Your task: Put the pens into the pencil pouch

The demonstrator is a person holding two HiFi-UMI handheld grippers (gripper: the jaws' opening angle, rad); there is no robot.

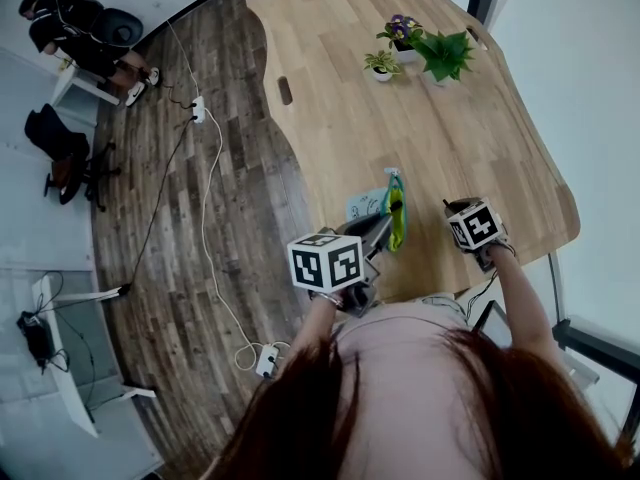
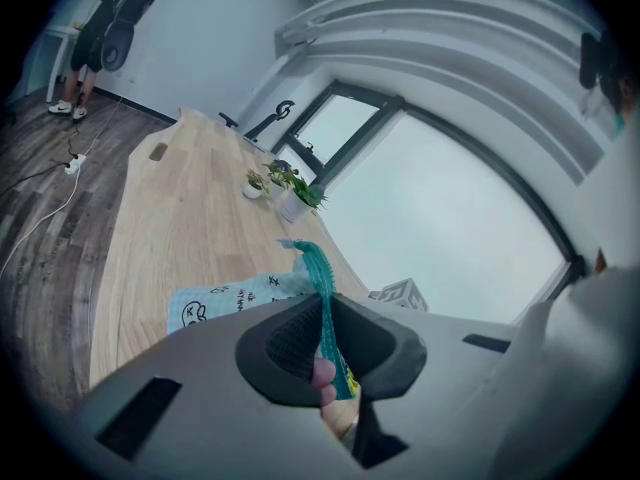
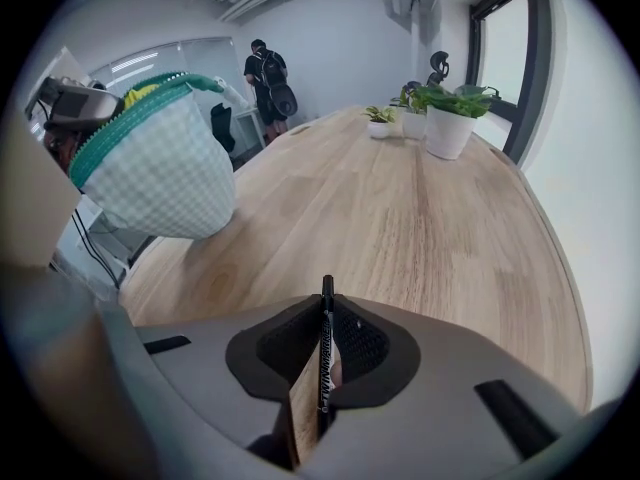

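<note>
- My right gripper (image 3: 322, 316) is clenched on a black pen (image 3: 324, 353). The thin barrel is pinched between the pads, and I judge it could pivot or slide out if it gets nudged.
- The pen's long axis runs along the jaws. Its end sticks out just past the jaw tips, aimed ahead and down at the table (image 3: 430, 238), not at the pouch.
- The pencil pouch (image 3: 160, 173) hangs up and to the left of that line in the right gripper view. Its teal-zippered mouth is open and something yellow shows inside.
- As it lies now, a straight push would likely hit the fabric wall or the zipper edge and miss the opening. I would need to re-aim the pen first.
- My left gripper (image 2: 322, 316) is grasping the pouch by its zipper edge alone, with the body drooping toward the table. With only that one hold, a poke could swing the pouch or fold its mouth shut.
- A pen dropped here could roll off the near table edge to the floor.
- The potted plants (image 3: 448, 118) stand well apart at the far end, out of harm's way.
</note>
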